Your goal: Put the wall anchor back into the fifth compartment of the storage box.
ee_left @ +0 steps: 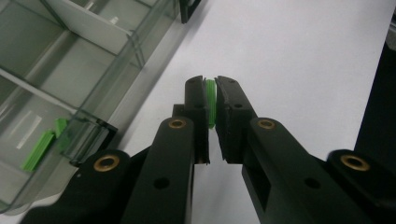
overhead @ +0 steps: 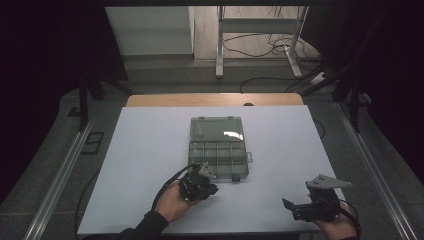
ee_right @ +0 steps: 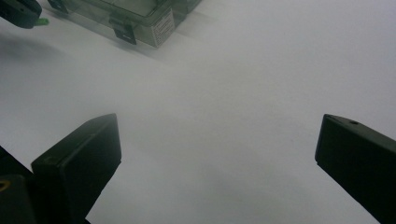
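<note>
Pinching a small green plastic piece [ee_left: 211, 103] edgewise, the left tongs [ee_left: 211, 95] hover just beside the open compartment box [overhead: 218, 150] on the white counter [overhead: 140, 150]. Thin, light and stiff, the piece looks slippery, so a hold across its flat faces suits it. More green pieces [ee_left: 39, 148] lie inside one compartment. The right tongs [ee_right: 217, 154] stand spread, empty, well apart.
</note>
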`<state>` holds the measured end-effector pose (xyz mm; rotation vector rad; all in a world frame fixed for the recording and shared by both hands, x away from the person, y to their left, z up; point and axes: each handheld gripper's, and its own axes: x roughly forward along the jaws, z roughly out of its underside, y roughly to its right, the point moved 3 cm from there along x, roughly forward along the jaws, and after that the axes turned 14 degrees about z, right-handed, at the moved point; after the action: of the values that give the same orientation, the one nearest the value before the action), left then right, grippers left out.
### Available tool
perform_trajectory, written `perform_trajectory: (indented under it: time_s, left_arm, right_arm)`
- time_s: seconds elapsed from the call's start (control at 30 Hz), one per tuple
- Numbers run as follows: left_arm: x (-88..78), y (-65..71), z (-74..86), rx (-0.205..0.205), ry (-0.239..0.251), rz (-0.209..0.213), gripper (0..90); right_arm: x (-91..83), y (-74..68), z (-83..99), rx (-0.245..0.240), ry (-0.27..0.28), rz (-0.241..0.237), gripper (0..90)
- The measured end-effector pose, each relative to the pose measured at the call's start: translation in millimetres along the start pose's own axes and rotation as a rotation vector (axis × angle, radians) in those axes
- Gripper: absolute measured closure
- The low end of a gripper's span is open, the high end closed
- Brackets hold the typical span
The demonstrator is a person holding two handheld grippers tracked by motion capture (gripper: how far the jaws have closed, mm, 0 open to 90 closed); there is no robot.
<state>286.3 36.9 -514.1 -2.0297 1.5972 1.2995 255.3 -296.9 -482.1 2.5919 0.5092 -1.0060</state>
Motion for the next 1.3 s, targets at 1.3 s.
perform_trajectory:
  time_s: [1.3]
  left_arm:
    - [-46.0, -19.9, -3.9, -0.068, 0.105, -0.068, 84.2]
  right_arm:
    - [-2.0, 2.2, 0.1, 0.026, 0.016, -0.003, 0.0]
